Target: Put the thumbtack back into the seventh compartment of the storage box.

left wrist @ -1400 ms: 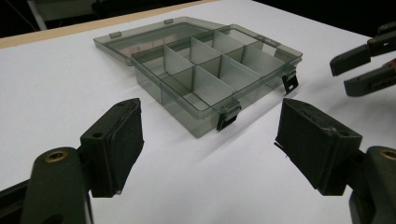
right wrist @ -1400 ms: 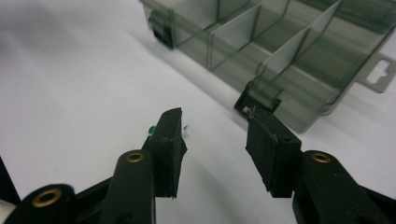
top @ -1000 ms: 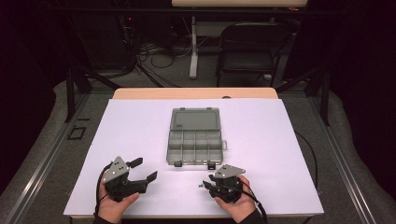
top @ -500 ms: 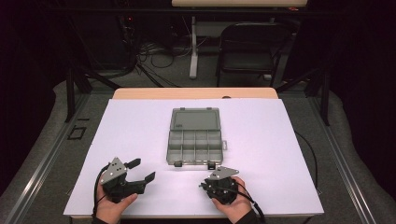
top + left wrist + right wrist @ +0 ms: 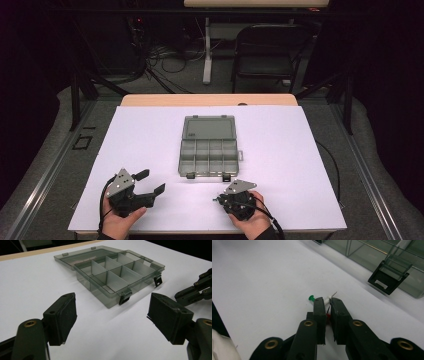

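Observation:
A clear grey compartment box [image 5: 207, 150] lies open in the middle of the white table, lid folded back, its compartments [image 5: 117, 272] bare. My left gripper [image 5: 151, 181] rests near the front left, jaws wide open with nothing between its pads [image 5: 62, 315]. My right gripper [image 5: 219, 199] sits at the front, just below the box. Its jaws are shut on a small cluster of push pins [image 5: 328, 300]: a white one with its needle sticking out, and a red one [image 5: 328, 315] deeper in. A green pin head [image 5: 311, 298] pokes out beside the left jaw.
The box's black latches [image 5: 387, 280] hang off its front wall, close ahead of the right gripper. White table surface [image 5: 300, 150] stretches around the box. A chair [image 5: 270, 55] and cables stand on the floor beyond the far edge.
My right gripper has shifted a little toward the near edge and left. The left gripper has drifted slightly toward the near edge, still open.

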Demonstrator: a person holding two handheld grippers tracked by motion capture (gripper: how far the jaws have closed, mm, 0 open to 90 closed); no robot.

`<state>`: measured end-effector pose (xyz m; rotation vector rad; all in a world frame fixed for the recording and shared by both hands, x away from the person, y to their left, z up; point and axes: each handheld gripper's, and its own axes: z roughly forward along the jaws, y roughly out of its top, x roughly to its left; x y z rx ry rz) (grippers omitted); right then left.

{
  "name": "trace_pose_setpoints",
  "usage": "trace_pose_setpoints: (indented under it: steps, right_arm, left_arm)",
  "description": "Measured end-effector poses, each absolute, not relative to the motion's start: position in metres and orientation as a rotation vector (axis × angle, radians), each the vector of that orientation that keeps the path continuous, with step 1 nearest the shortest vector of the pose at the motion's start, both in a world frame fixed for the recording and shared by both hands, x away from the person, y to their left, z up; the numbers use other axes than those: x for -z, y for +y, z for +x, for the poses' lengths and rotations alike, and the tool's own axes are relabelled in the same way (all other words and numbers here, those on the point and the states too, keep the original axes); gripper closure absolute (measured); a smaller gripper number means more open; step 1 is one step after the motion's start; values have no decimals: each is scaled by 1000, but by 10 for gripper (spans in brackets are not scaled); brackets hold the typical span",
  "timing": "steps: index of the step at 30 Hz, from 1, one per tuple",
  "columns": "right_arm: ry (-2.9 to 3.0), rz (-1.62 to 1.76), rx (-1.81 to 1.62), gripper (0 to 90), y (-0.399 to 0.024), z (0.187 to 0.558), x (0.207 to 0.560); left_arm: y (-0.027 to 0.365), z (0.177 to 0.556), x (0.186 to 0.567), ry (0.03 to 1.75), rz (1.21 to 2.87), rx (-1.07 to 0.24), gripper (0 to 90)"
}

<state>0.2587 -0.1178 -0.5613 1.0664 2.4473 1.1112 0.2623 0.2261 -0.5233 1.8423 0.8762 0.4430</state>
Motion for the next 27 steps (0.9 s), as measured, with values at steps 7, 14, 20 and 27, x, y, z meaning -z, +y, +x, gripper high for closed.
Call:
trace_pose_setpoints:
  steps: [7, 14, 20, 27]
  right_arm:
    - [2449, 1071, -1132, 832, -123, 256, 557]
    - [2424, 1086, -1165, 832, -128, 257, 553]
    - [2394, 1099, -1199, 833, -133, 258, 547]
    - [2362, 1103, -1238, 833, -139, 260, 539]
  left_arm:
    - [226, 263, 524, 884, 1840, -447, 226]
    - [227, 263, 524, 887, 1835, -449, 226]
    - [227, 262, 523, 887, 1830, -452, 226]
    - [226, 262, 523, 882, 1830, -449, 226]
